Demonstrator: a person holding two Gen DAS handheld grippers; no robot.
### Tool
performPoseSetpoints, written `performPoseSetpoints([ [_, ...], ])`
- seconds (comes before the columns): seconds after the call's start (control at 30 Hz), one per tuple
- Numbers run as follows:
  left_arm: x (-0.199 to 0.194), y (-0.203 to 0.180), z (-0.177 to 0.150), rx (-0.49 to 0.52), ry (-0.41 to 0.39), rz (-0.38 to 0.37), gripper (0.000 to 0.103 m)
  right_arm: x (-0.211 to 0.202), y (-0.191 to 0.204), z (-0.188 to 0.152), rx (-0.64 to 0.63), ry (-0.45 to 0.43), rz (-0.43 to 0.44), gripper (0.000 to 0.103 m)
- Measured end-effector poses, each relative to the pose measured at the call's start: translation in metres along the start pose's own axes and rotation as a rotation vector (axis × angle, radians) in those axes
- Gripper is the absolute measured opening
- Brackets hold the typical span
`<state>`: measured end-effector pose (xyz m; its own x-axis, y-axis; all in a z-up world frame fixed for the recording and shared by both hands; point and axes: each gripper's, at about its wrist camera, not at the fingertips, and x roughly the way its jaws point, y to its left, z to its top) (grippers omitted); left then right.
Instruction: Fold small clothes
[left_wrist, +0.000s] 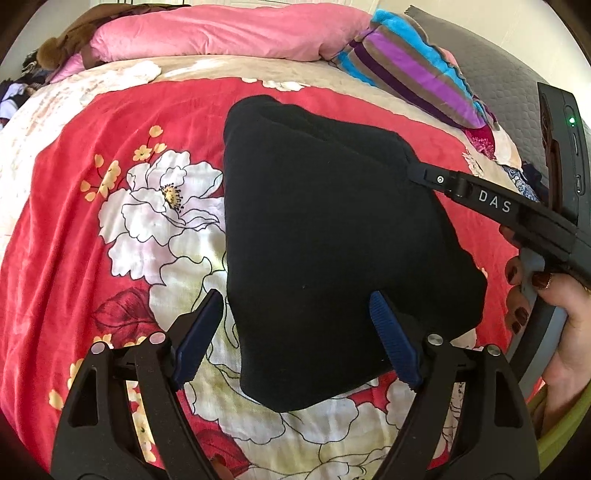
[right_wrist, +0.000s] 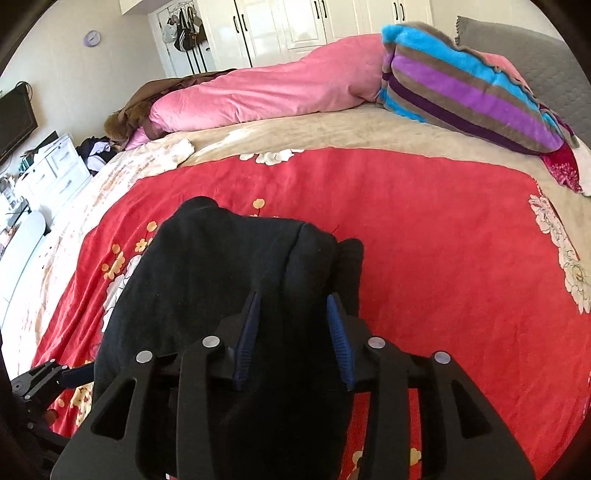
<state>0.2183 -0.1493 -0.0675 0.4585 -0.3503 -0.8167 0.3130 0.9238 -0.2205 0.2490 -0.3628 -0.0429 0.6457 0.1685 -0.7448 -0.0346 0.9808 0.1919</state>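
A small black garment (left_wrist: 325, 236) lies bunched on the red floral bedspread (left_wrist: 66, 206). My left gripper (left_wrist: 295, 306) is open, its blue pads straddling the garment's near edge. My right gripper (right_wrist: 293, 306) has a thick fold of the black garment (right_wrist: 207, 280) between its blue pads, jaws partly closed on it. In the left wrist view the right gripper (left_wrist: 417, 173) reaches in from the right, its tip at the garment's right corner, with the person's hand (left_wrist: 554, 302) holding it. The left gripper (right_wrist: 48, 376) shows at the lower left of the right wrist view.
A pink duvet (right_wrist: 266, 88) and a striped blue and purple pillow (right_wrist: 465, 88) lie at the far side of the bed. A grey headboard (right_wrist: 532, 55) stands at the right. White wardrobes (right_wrist: 295, 26) and a dresser (right_wrist: 55, 166) line the room beyond.
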Motion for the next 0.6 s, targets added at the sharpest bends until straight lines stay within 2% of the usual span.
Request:
performPoseSetpoints([
  [0.27,-0.009,-0.003,0.001,0.012,-0.025,0.006,0.074,-0.021,-0.009,0.002,0.039,-0.028,0.026,0.042],
  [0.5,-0.007,0.002,-0.003,0.004,-0.017,0.014,0.074,-0.033,0.001,-0.010,0.026,0.004,0.097,0.042],
  [0.6,-0.006,0.004,-0.005,0.001,-0.012,0.015,0.074,-0.033,0.008,-0.015,-0.003,0.042,0.126,0.051],
])
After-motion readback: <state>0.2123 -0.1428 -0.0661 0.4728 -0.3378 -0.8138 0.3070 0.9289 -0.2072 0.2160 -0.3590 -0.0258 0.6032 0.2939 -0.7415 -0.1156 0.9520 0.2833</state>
